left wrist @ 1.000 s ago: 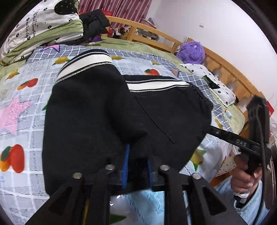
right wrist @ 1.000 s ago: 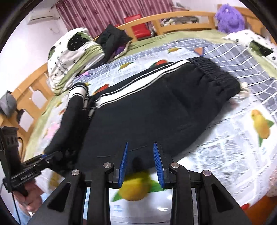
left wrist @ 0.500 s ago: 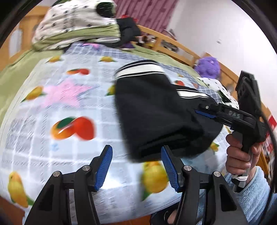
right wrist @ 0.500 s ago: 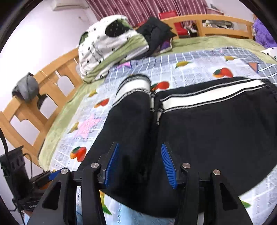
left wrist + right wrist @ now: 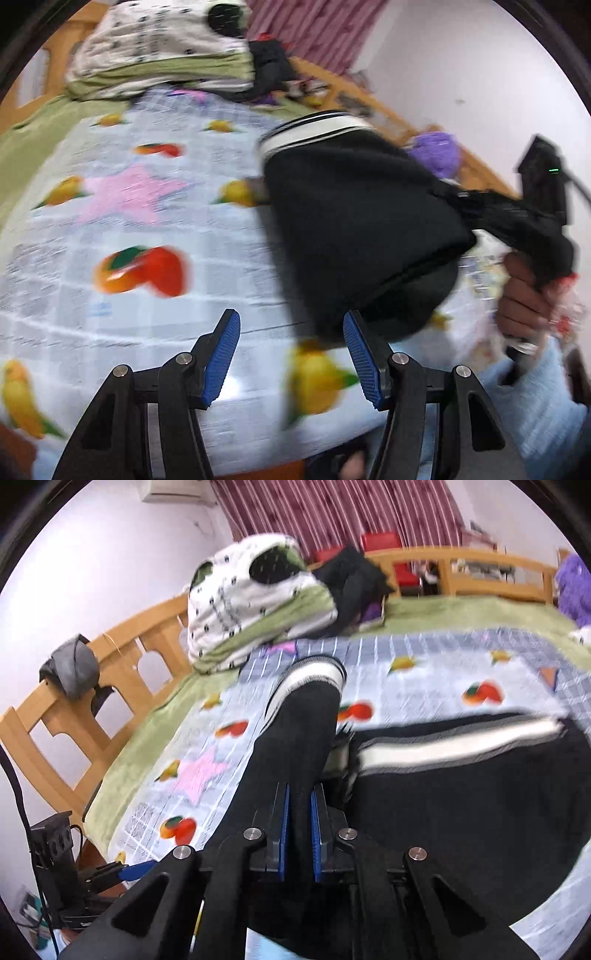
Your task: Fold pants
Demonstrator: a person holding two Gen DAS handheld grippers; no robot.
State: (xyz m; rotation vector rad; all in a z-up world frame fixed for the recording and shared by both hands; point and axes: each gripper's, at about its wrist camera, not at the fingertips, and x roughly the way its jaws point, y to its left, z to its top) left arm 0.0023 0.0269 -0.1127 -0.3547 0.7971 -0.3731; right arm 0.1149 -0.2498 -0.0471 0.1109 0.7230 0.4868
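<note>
The black pants (image 5: 354, 221) with white side stripes lie on a fruit-print sheet (image 5: 147, 206). One leg is doubled over, its striped cuff (image 5: 314, 672) at the far end. My right gripper (image 5: 299, 827) is shut on a ridge of this leg's black cloth, and its blue pads press the fabric from both sides. In the left wrist view the same right gripper (image 5: 498, 218) holds the pants' near fold raised off the sheet. My left gripper (image 5: 291, 354) is open over bare sheet just left of the pants, with nothing between its pads (image 5: 221, 354).
A folded spotted quilt (image 5: 255, 594) and dark clothes (image 5: 354, 579) are piled at the head of the bed. A wooden rail (image 5: 122, 672) runs around the mattress. A purple plush toy (image 5: 437, 151) sits far right. A hand (image 5: 521, 295) in a light blue sleeve holds the right gripper.
The left gripper let go of the pants, opened and drew back left over the sheet. The right gripper moved onto the folded leg, shut on its cloth and lifted it.
</note>
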